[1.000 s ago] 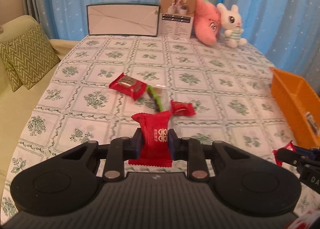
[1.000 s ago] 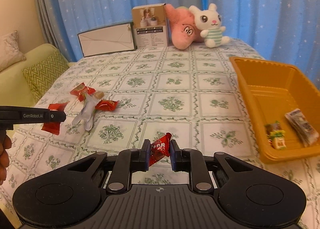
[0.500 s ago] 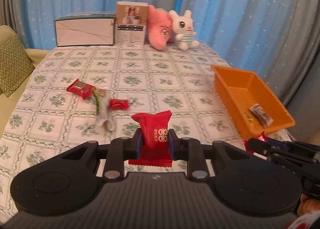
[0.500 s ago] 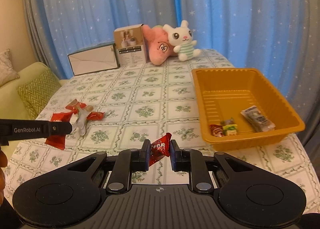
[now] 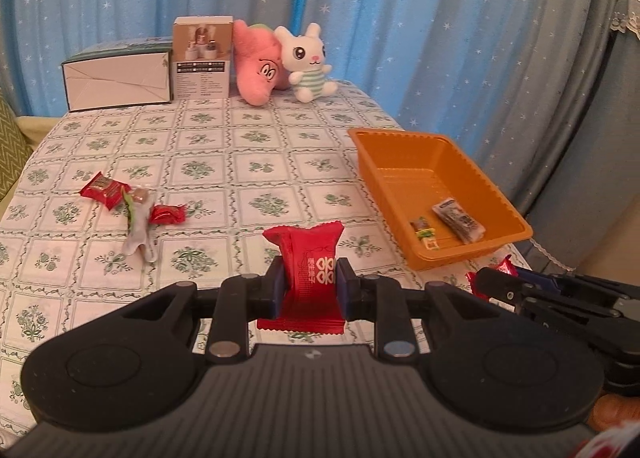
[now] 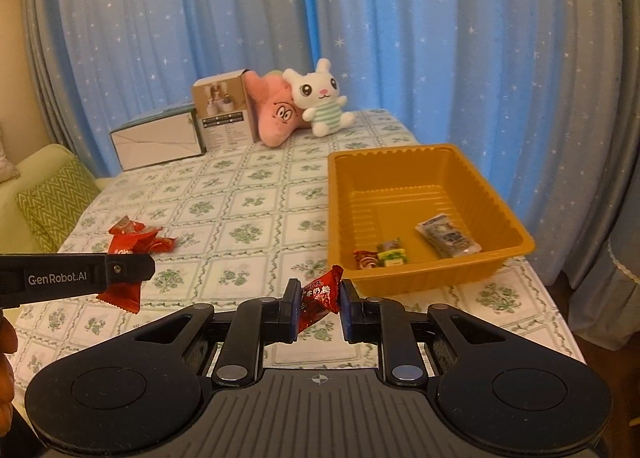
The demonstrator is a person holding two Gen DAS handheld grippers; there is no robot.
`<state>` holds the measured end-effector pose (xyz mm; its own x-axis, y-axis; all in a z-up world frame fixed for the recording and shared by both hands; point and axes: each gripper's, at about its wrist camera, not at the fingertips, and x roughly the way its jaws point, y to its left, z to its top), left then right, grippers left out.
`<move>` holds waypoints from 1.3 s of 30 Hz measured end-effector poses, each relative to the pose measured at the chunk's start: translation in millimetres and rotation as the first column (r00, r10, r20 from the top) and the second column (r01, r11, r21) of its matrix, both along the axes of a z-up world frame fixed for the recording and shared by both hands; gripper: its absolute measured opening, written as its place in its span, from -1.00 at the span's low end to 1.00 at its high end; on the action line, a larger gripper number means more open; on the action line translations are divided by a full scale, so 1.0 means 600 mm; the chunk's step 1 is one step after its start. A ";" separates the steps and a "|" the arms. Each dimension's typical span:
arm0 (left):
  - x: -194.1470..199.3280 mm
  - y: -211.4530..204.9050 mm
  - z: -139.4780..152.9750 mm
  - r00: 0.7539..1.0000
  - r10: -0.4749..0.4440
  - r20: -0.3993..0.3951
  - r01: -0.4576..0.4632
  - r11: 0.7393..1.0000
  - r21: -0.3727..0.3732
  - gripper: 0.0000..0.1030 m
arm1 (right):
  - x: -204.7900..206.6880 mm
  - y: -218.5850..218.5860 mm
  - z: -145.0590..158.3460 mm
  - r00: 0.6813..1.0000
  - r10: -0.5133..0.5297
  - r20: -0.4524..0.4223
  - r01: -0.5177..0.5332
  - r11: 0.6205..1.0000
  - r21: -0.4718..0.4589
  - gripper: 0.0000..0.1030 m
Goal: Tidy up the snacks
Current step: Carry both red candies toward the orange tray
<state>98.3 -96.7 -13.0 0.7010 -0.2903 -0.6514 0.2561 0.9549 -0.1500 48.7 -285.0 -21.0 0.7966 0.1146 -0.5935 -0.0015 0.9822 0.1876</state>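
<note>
Both grippers, left and right, each still clenching a red snack, now nearer the orange tray.

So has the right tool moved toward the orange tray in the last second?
Yes. The right tool, shut on a red candy, has moved toward the orange tray: the tray sat at the right edge of its view before and now lies just ahead.

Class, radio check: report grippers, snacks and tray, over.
Left gripper shut on red packet. Right gripper shut on small red candy. Orange tray holds three snacks. Path clear.
</note>
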 end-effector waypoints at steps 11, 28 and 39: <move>-0.004 -0.044 0.009 0.998 -0.056 0.005 0.056 0.998 0.008 -0.55 | -0.019 -0.042 0.009 0.999 -0.053 0.001 0.053 0.999 -0.009 -0.61; 0.010 -0.110 0.005 0.993 -0.121 -0.005 0.122 0.992 0.023 -0.55 | -0.021 -0.107 0.009 0.991 -0.136 0.006 0.136 0.991 0.006 -0.61; 0.031 -0.164 -0.002 0.986 -0.168 -0.013 0.168 0.985 0.025 -0.55 | -0.006 -0.158 0.011 0.985 -0.172 0.006 0.172 0.985 0.008 -0.61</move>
